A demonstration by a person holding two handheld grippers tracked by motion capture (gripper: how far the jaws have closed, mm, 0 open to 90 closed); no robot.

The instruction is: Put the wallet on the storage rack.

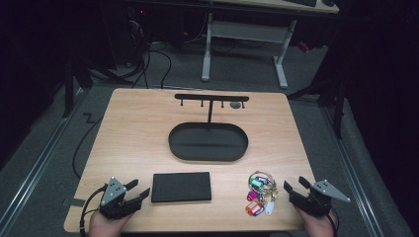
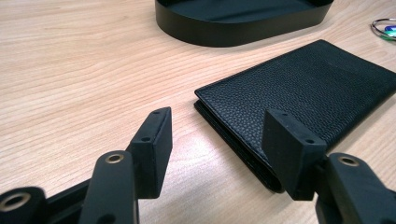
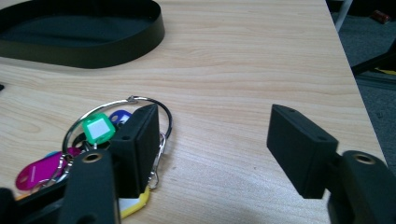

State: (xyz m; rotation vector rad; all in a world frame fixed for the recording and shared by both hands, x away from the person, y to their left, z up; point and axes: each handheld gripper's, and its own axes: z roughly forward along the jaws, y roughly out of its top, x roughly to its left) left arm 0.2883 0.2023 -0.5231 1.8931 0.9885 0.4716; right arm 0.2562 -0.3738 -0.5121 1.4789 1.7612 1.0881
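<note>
Both tongs [image 1: 136, 190] [image 1: 292, 186] wide open, empty

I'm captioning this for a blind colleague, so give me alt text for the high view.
Two hand-held grippers, left and right, rest open at the near edge of a wooden table. A black wallet lies beside the left one, a bunch of coloured key tags beside the right. Behind them stands an oval black tray with a hook rack.

Just ahead of the left gripper [image 1: 141, 193] lies a black wallet [image 1: 181, 186] with a pebbled grain. Beside the right gripper [image 1: 292, 184], a silver key ring [image 1: 261, 178] carries tags — green, blue, magenta, orange, yellow, white. Beyond both stands a matte black oval tray [image 1: 208, 142] on a pale wood-grain table [image 1: 133, 133].
</note>
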